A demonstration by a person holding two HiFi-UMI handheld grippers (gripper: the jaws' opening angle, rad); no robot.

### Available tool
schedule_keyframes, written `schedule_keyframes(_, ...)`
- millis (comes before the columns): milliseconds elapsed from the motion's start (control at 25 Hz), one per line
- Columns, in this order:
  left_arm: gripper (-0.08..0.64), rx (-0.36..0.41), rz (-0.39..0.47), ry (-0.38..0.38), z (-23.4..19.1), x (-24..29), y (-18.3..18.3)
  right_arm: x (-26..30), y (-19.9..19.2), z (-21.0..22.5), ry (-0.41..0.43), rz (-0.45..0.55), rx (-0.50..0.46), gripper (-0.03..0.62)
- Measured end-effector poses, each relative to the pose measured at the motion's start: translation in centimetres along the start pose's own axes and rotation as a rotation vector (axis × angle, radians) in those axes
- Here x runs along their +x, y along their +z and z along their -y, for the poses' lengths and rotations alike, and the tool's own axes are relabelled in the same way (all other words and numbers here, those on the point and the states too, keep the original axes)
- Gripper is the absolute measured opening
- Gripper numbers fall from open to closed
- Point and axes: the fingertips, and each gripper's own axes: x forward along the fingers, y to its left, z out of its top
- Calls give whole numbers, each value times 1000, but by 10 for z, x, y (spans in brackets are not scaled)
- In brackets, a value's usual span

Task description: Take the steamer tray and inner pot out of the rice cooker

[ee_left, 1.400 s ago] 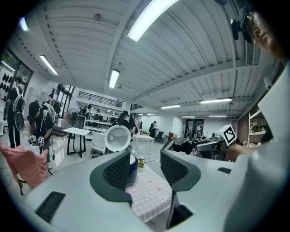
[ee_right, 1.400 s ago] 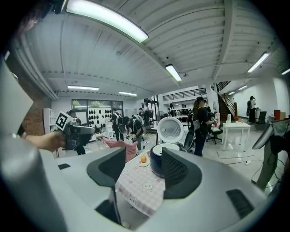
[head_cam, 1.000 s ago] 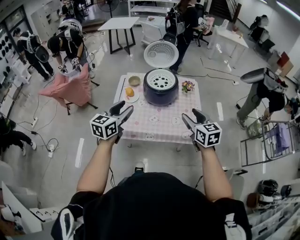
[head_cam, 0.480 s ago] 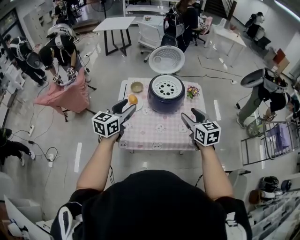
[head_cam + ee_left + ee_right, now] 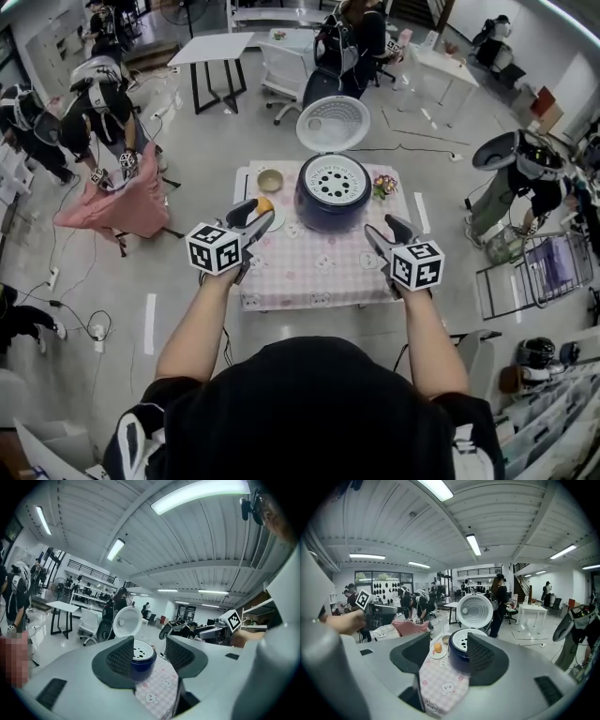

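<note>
Grippers are held level side by side, nearest the camera: the left gripper [image 5: 253, 215] and right gripper [image 5: 382, 231], both with jaws spread and nothing between the pads. Beyond them a table [image 5: 319, 272] under a checked cloth is seen. At its far middle the rice cooker [image 5: 330, 204] stands, well apart from both grippers, lid [image 5: 333, 124] raised behind it. The steamer tray [image 5: 334, 180], white and perforated, is seated in the cooker's mouth; the inner pot is hidden beneath. An orange [image 5: 264, 202] and bowl [image 5: 270, 180] are set left of the cooker, flowers [image 5: 380, 185] right.
</note>
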Motion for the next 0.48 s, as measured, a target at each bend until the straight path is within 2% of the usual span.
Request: schedule_keyframes(480, 222, -5, -16, -36, -13, 38, -2, 26, -2, 33, -13, -2, 20, 256)
